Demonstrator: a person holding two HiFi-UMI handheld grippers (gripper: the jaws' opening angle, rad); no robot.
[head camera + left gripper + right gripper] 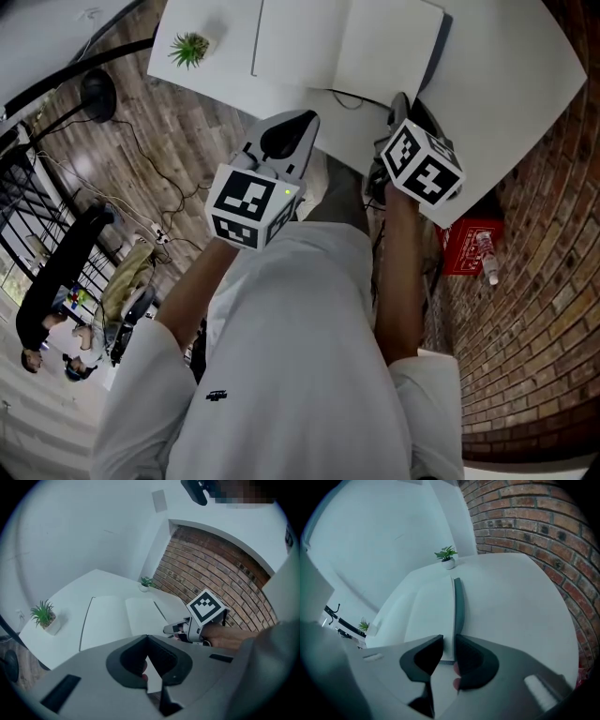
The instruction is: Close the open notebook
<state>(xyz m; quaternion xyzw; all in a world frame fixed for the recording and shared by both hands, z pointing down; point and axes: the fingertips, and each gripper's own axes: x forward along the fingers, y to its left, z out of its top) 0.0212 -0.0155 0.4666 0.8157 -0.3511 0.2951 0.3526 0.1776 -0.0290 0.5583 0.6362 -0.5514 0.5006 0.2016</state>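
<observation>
Two tongs at the near edge of an open notebook, left pressed together, right slightly spread.

Notebook lies flat and open on the white table, blank pages up, just ahead of both tongs. Left tongs: tips meet, nothing between them, aimed at the notebook's near side from short of it. Right tongs: narrow slot between the tips, lined up on the notebook's near right corner. The dark cover edge runs straight away from that slot, and a strip of white page shows through it. Right tongs sit beside the left tongs, on their right and a bit further forward. Potted plant on the table ahead-left of the left tongs, apart from the notebook. Second potted plant far ahead of the right tongs, past the notebook, beside the brick wall.
</observation>
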